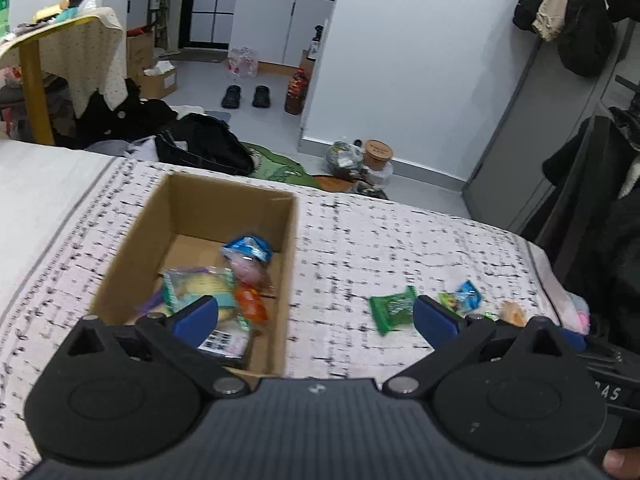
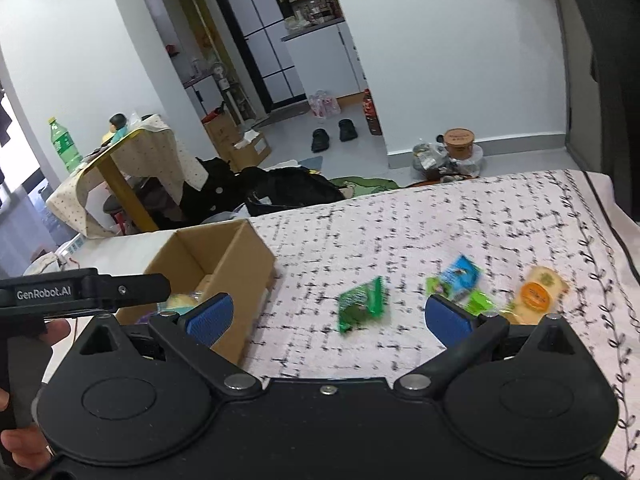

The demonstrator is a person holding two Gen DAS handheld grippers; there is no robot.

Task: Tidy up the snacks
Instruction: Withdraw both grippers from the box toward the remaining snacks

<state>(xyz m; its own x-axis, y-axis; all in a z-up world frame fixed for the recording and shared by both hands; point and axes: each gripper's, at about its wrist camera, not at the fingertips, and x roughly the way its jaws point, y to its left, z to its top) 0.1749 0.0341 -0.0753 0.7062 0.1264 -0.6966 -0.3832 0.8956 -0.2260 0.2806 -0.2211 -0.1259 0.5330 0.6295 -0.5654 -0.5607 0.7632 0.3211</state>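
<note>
An open cardboard box (image 1: 188, 200) (image 2: 236, 248) sits on the patterned bedspread and holds several snack packets, among them a blue one (image 1: 249, 246) and an orange one (image 1: 250, 302). To its right lie a green packet (image 1: 392, 309) (image 2: 360, 304), a blue-and-green packet (image 1: 464, 298) (image 2: 460, 276) and a yellow-orange packet (image 1: 514, 312) (image 2: 538, 290). My left gripper (image 1: 316, 318) is open above the box's right wall, holding nothing. Over the green packet, my right gripper (image 2: 330, 314) is open and empty too.
The bedspread (image 2: 480, 216) ends at the far edge, with floor clutter beyond: black bags (image 1: 204, 144), slippers (image 1: 246, 96), a side table (image 2: 120, 160) with a green bottle (image 2: 62, 144). The left handle (image 2: 80, 290) and a hand show at the right wrist view's left edge.
</note>
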